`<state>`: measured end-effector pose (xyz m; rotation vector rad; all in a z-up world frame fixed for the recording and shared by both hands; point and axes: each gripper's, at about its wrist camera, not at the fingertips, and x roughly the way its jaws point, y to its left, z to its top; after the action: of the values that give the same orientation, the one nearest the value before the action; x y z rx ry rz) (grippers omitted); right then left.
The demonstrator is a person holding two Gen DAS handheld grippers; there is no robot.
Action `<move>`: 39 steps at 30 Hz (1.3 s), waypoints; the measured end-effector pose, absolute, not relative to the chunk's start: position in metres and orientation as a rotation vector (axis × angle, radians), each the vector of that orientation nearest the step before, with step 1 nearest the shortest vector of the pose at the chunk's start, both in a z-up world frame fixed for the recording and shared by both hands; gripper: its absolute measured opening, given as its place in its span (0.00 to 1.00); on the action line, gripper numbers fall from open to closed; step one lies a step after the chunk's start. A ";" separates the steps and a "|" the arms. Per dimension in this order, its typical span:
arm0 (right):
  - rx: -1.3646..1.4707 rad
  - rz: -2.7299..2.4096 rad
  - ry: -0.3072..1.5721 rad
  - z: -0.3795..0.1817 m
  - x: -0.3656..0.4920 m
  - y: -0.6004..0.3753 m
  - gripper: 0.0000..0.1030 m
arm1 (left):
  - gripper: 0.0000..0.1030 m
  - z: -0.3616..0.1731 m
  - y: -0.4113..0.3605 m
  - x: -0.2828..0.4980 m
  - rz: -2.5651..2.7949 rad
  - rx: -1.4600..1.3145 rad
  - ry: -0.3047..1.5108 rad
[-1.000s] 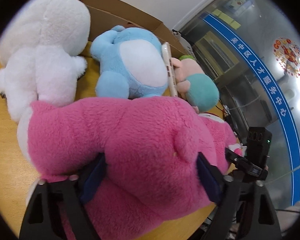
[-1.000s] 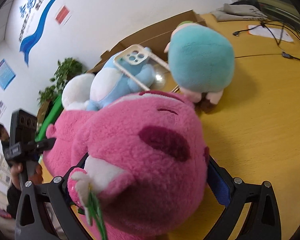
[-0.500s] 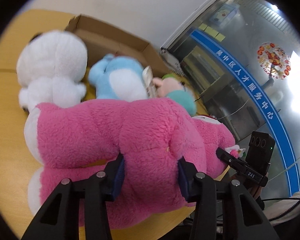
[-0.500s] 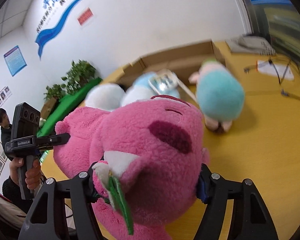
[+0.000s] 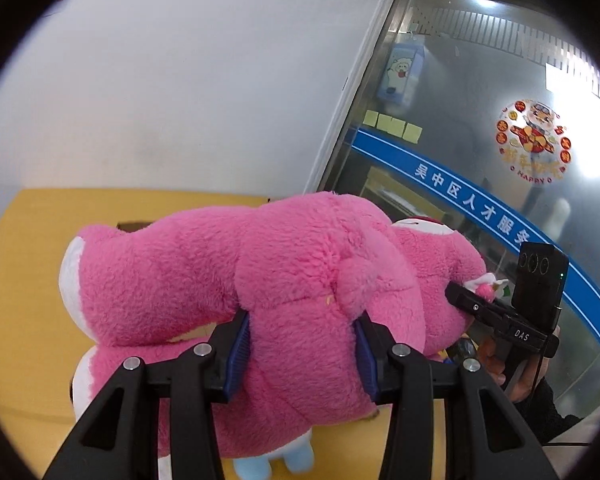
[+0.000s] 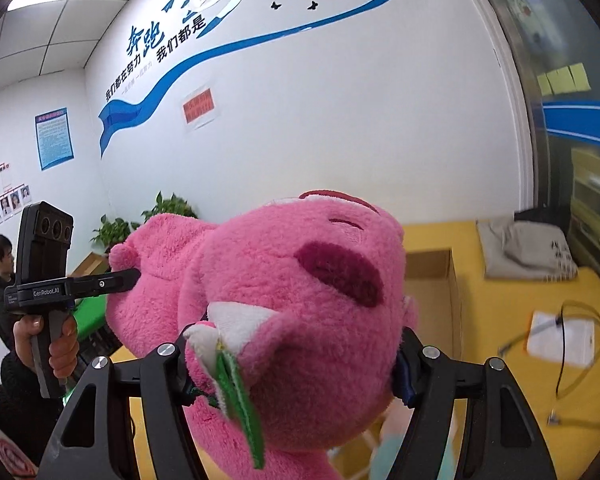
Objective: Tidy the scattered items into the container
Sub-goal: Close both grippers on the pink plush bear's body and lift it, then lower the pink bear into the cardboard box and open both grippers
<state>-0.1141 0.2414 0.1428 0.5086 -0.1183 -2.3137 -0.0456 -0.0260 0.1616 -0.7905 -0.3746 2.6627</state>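
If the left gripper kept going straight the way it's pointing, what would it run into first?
The left gripper is already clamped on the pink plush bear, so the bear fills its line. Beyond it probably lies the white wall, though depth is unclear.

From each wrist we look forward along the fingers, very near the pink plush bear (image 5: pixel 284 280) (image 6: pixel 300 300) both views share, each seeing the opposite gripper at three and nine o'clock.

pink plush bear (image 5: pixel 284 280) with white paws, dark pink brows, on yellow table (image 5: pixel 16 320).
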 end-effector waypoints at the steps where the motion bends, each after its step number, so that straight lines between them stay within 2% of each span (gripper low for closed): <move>1: 0.511 -2.314 -0.127 0.150 -0.140 0.236 0.73 | 0.43 0.165 -0.032 -0.068 2.656 -0.797 -0.382; 5: 0.499 -2.338 -0.118 0.167 -0.221 0.220 0.73 | 0.43 0.160 -0.053 -0.159 2.639 -0.849 -0.404; 9: 0.559 -2.348 -0.139 0.163 -0.312 0.204 0.73 | 0.43 0.124 -0.078 -0.251 2.629 -0.919 -0.465; 13: 0.719 -2.338 -0.202 0.111 -0.398 0.194 0.73 | 0.43 0.072 -0.086 -0.322 2.595 -1.106 -0.539; 17: 0.944 -2.319 -0.281 0.018 -0.465 0.190 0.73 | 0.42 -0.007 -0.084 -0.368 2.548 -1.322 -0.624; 19: 1.067 -2.318 -0.260 -0.018 -0.479 0.186 0.73 | 0.35 -0.054 -0.078 -0.381 2.498 -1.466 -0.636; 21: 1.107 -2.338 -0.195 -0.035 -0.481 0.182 0.73 | 0.36 -0.071 -0.072 -0.382 2.481 -1.445 -0.618; 24: 1.133 -2.352 -0.227 -0.048 -0.483 0.189 0.80 | 0.42 -0.065 -0.070 -0.384 2.520 -1.419 -0.581; 27: 1.150 -2.364 -0.252 -0.048 -0.483 0.194 0.86 | 0.46 -0.061 -0.071 -0.380 2.521 -1.400 -0.640; 28: 1.162 -2.375 -0.252 -0.047 -0.479 0.194 0.91 | 0.48 -0.056 -0.070 -0.375 2.542 -1.397 -0.634; 31: 1.177 -2.402 -0.192 -0.035 -0.470 0.191 0.99 | 0.48 -0.033 -0.071 -0.367 2.606 -1.384 -0.582; 33: 1.115 -2.406 -0.149 -0.017 -0.456 0.190 1.00 | 0.48 -0.001 -0.072 -0.351 2.627 -1.289 -0.546; 37: 0.967 -2.405 -0.037 0.042 -0.388 0.199 1.00 | 0.80 0.073 -0.066 -0.265 2.790 -1.040 -0.434; 39: 0.909 -2.403 0.015 0.068 -0.346 0.199 1.00 | 0.80 0.101 -0.056 -0.224 2.903 -0.917 -0.332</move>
<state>-0.3461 0.1993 0.0679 0.9086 0.0150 -2.4032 -0.2244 -0.0555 0.1007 -0.9175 -0.3325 2.9026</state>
